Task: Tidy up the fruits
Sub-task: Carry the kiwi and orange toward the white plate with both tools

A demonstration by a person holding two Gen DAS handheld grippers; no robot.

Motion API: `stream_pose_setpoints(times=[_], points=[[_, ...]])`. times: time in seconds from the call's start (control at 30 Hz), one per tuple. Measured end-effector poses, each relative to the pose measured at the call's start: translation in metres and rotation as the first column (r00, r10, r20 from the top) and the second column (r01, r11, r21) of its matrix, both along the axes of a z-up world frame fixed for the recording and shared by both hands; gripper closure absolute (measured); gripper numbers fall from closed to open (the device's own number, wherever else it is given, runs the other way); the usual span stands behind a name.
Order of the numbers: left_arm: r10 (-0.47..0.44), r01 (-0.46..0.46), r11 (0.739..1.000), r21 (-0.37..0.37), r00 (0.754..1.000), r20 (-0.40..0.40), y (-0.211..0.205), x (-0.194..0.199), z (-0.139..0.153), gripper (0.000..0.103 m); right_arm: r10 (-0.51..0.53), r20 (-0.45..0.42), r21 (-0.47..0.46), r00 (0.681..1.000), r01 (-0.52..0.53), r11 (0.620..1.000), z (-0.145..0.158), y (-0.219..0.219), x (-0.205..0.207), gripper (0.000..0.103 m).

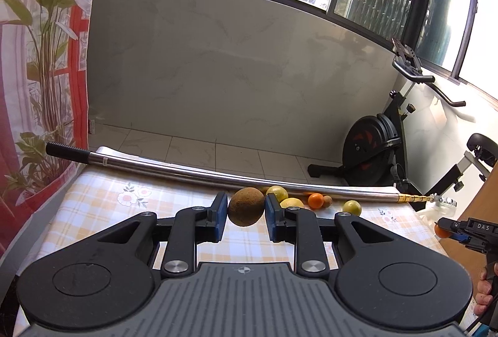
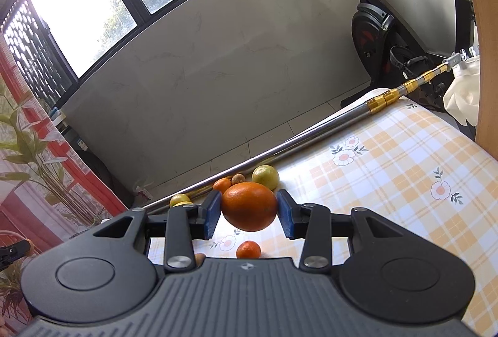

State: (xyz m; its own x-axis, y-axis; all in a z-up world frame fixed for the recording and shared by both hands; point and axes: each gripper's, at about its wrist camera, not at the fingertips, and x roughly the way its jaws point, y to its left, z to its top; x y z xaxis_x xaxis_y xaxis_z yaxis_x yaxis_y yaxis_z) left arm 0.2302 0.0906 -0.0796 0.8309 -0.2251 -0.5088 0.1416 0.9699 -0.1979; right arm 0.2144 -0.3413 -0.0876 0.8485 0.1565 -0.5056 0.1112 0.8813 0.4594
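My left gripper (image 1: 246, 208) is shut on a brown kiwi-like fruit (image 1: 246, 206) and holds it above the checked tablecloth (image 1: 102, 206). My right gripper (image 2: 249, 209) is shut on a large orange (image 2: 249, 206), lifted over the cloth; it also shows at the right edge of the left wrist view (image 1: 440, 230). Along the metal pole (image 1: 218, 175) lie yellow-green citrus fruits (image 1: 277, 192), a small orange (image 1: 316, 200), a small brown fruit (image 1: 326, 200) and another yellow-green fruit (image 1: 351, 208). A small orange (image 2: 248, 249) lies on the cloth below my right gripper.
The metal pole (image 2: 311, 141) runs along the table's far edge. An exercise bike (image 1: 373, 150) stands on the tiled floor beyond. A curtain and plant (image 1: 40, 72) are at left. A wooden panel (image 2: 479, 41) rises at the table's right side.
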Motion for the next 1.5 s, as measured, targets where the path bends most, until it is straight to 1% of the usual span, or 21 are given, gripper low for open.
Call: stream_pose_setpoints(times=[0.1, 0.23, 0.33, 0.47, 0.6, 0.67, 0.87, 1.0, 1.2, 1.37, 1.5], points=[[0.006, -0.006, 1.000, 0.012, 1.000, -0.018, 0.008, -0.007, -0.001, 0.075, 0.029, -0.018, 0.003, 0.999, -0.029, 1.000, -0.006, 0.008, -0.008, 0.061], [0.005, -0.004, 1.000, 0.025, 0.999, -0.052, 0.015, -0.010, -0.008, 0.075, 0.077, -0.066, -0.024, 0.995, -0.079, 0.997, -0.019, 0.024, -0.017, 0.061], [-0.018, 0.019, 1.000, 0.013, 0.997, -0.081, 0.013, -0.010, -0.017, 0.075, 0.113, -0.109, -0.045, 0.988, -0.119, 0.992, -0.030, 0.035, -0.020, 0.061], [-0.060, 0.059, 0.998, -0.010, 0.990, -0.130, 0.004, -0.009, -0.038, 0.075, 0.163, -0.155, -0.066, 0.974, -0.175, 0.982, -0.042, 0.048, -0.025, 0.061], [-0.099, 0.092, 0.995, -0.045, 0.975, -0.198, -0.008, -0.007, -0.062, 0.075, 0.217, -0.206, -0.100, 0.954, -0.241, 0.965, -0.053, 0.065, -0.027, 0.061], [-0.121, 0.109, 0.992, -0.061, 0.964, -0.237, -0.012, -0.006, -0.077, 0.075, 0.247, -0.232, -0.114, 0.941, -0.279, 0.954, -0.059, 0.075, -0.029, 0.061], [-0.171, 0.149, 0.984, -0.094, 0.939, -0.300, -0.031, -0.004, -0.109, 0.075, 0.300, -0.288, -0.139, 0.909, -0.350, 0.926, -0.075, 0.098, -0.028, 0.061], [-0.201, 0.178, 0.979, -0.102, 0.928, -0.315, -0.045, -0.007, -0.125, 0.075, 0.327, -0.306, -0.152, 0.894, -0.384, 0.911, -0.079, 0.108, -0.025, 0.061], [-0.232, 0.217, 0.973, -0.082, 0.913, -0.336, -0.062, -0.004, -0.137, 0.075, 0.355, -0.347, -0.172, 0.868, -0.431, 0.886, -0.087, 0.119, -0.014, 0.061], [-0.241, 0.226, 0.971, -0.085, 0.906, -0.348, -0.065, -0.003, -0.143, 0.075, 0.363, -0.376, -0.175, 0.853, -0.450, 0.876, -0.092, 0.124, -0.016, 0.061], [-0.247, 0.233, 0.969, -0.083, 0.902, -0.355, -0.066, -0.004, -0.147, 0.075, 0.365, -0.379, -0.171, 0.851, -0.452, 0.876, -0.094, 0.126, -0.021, 0.061]])
